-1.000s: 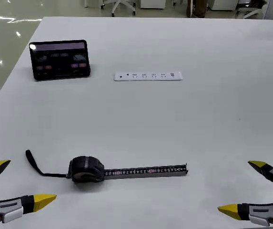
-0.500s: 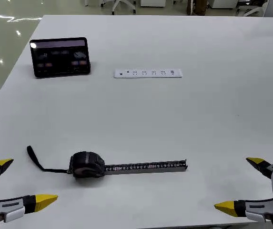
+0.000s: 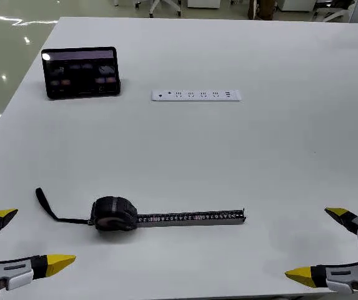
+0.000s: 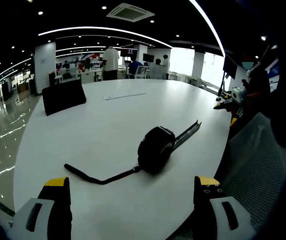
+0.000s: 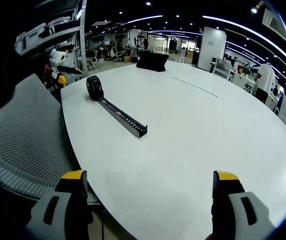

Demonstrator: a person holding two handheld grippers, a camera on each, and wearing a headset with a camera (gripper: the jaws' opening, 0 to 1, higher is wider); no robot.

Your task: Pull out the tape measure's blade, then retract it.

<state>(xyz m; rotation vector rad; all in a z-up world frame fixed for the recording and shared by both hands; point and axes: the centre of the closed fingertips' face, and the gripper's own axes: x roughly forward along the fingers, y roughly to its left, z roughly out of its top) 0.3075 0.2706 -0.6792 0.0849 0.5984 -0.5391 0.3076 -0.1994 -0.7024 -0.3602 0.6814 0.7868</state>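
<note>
A black tape measure (image 3: pixel 113 214) lies on the white table (image 3: pixel 197 150) near its front edge, with a black wrist strap (image 3: pixel 49 209) trailing to the left. Its blade (image 3: pixel 191 217) is pulled out to the right and lies flat, the hook end (image 3: pixel 243 216) resting on the table. The tape measure (image 4: pixel 156 148) sits ahead of my left gripper (image 4: pixel 132 186), which is open and empty. My left gripper (image 3: pixel 29 239) is at the bottom left in the head view. My right gripper (image 3: pixel 325 244) is open at the bottom right, apart from the blade (image 5: pixel 123 118).
A dark tablet (image 3: pixel 81 72) stands propped at the back left of the table. A white power strip (image 3: pixel 196 95) lies flat behind the middle. A mesh chair back (image 5: pixel 25 145) sits at the table's near edge. People stand far off across the room (image 4: pixel 111 60).
The head camera shifted slightly, so the table contents sit a little higher in view. The tape measure, its blade and both grippers have stayed as they were.
</note>
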